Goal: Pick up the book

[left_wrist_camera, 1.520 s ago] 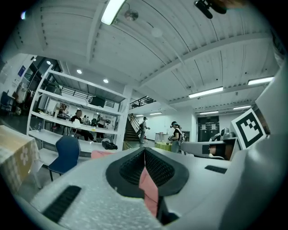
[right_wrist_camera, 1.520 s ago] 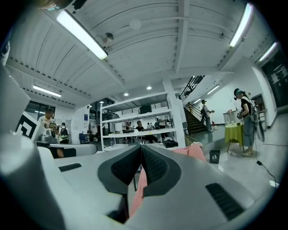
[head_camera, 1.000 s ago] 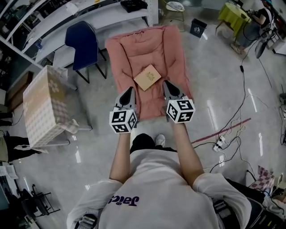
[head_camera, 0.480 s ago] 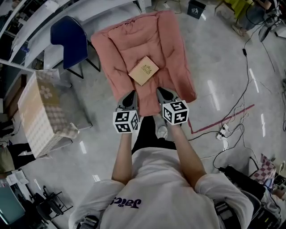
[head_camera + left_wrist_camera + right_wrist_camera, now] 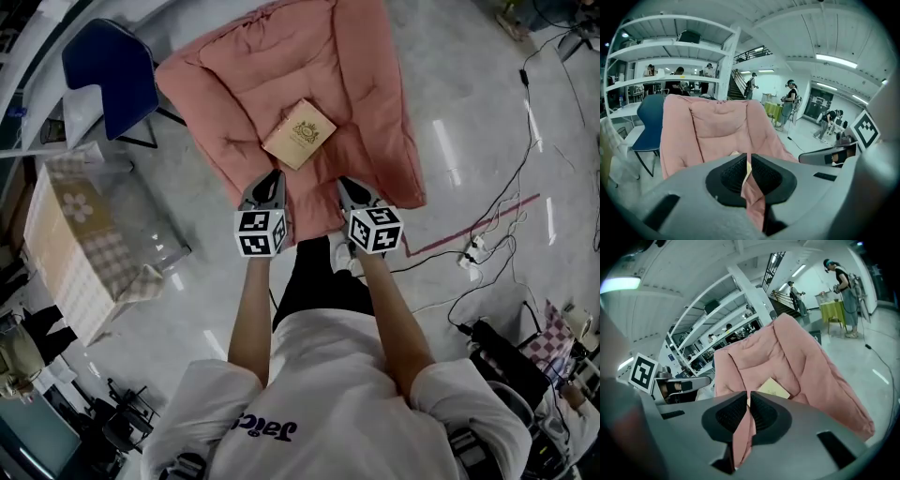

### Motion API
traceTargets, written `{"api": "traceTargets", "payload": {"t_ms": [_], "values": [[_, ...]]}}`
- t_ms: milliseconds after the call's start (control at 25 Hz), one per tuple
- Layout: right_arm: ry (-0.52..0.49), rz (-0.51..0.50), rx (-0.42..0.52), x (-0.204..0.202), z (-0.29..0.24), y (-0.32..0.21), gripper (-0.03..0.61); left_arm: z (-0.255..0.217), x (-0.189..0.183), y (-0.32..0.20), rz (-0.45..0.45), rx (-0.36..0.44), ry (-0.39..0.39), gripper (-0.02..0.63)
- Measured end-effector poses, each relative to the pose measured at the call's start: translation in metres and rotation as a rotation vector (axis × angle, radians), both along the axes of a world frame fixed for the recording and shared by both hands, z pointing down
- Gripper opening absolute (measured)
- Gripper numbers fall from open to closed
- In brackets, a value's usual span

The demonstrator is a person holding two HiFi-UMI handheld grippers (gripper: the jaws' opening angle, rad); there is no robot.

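I've brought my left gripper and right gripper down toward the front edge of the pink quilted lounge chair, closer to the tan square book.

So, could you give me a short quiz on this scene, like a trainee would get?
1. True or false: the tan square book lies on the pink padded fabric cushion.
2. The left gripper and the right gripper are: A) both open; B) both shut and empty; C) both shut on the book.
3. Fill in: the plastic chair beside the cushion, at the head view's left, is dark ____.
Key: 1 true; 2 B; 3 blue.
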State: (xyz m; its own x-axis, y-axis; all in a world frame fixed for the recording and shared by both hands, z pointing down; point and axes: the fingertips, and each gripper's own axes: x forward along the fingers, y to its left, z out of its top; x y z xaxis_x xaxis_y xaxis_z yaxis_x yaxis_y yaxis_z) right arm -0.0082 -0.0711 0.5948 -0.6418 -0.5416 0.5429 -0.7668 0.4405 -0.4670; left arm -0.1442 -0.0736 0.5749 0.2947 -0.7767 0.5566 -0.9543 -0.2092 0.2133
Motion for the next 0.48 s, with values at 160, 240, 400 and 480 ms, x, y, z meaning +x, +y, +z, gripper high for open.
{"api": "traceTargets", "payload": {"t_ms": [160,240,400,480], "values": [[-0.043,0.031,-0.069,-0.012,0.053,-0.026,0.015,0.042,-0.011,-0.041,0.071,-0.058,-0.031,0.017],[-0.031,0.033,-0.081,-0.018,0.081,-0.039,0.017,0.070,-0.014,-0.059,0.110,-0.108,-0.042,0.018],[-0.073,0.057,-0.156,-0.034,0.146,-0.074,0.100,0.126,-0.024,-0.101,0.174,-0.183,-0.075,0.024],[-0.094,0.082,-0.200,-0.040,0.183,-0.088,0.146,0.156,-0.027,-0.118,0.212,-0.223,-0.080,0.081]]}}
